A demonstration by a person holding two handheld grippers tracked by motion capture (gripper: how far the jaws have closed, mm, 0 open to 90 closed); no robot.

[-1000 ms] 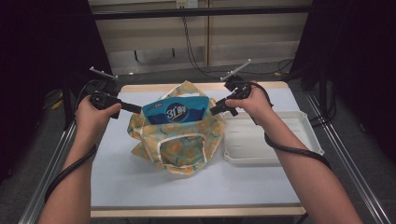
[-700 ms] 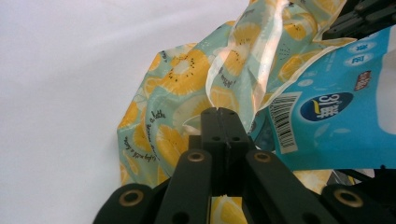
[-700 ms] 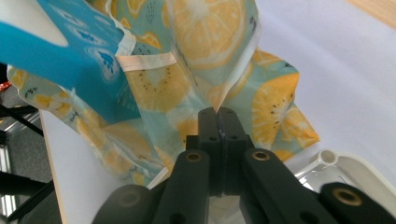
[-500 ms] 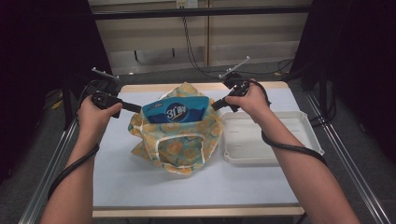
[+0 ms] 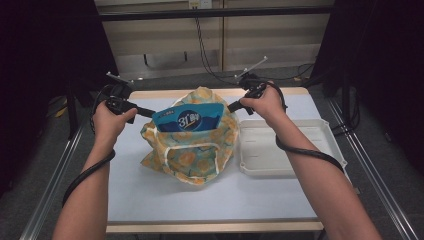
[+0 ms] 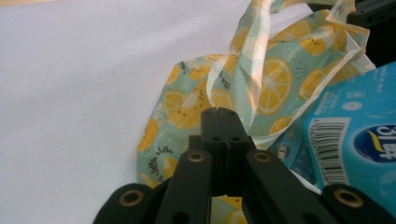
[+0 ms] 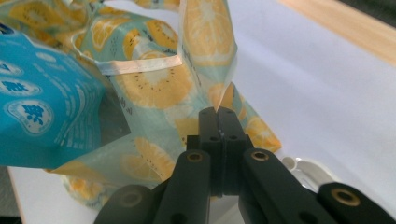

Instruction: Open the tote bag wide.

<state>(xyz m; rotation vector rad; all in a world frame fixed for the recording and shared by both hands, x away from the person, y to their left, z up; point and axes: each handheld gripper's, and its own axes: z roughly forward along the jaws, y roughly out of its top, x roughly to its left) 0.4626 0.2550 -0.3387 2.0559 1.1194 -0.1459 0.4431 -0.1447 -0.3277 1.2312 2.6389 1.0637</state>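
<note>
A lemon-print bag (image 5: 192,155) stands in the middle of the table, and a blue package (image 5: 190,117) sticks up out of its mouth. My left gripper (image 5: 147,112) is at the bag's left rim. In the left gripper view the jaws (image 6: 218,112) are together, pinching the bag's (image 6: 275,79) white-trimmed edge beside the package (image 6: 355,140). My right gripper (image 5: 232,106) is at the bag's right rim. Its jaws (image 7: 217,111) are closed on a fold of the bag (image 7: 154,88), with the package (image 7: 37,112) at the left.
A white tray (image 5: 300,165) lies on the table right of the bag, and its corner (image 7: 303,168) shows under the right gripper. The pale tabletop (image 5: 200,200) stretches in front of the bag. Metal rails run along both table sides.
The right hand has shifted slightly toward the back of the table at the bag's right rim. The left hand has moved a little at the left rim.
</note>
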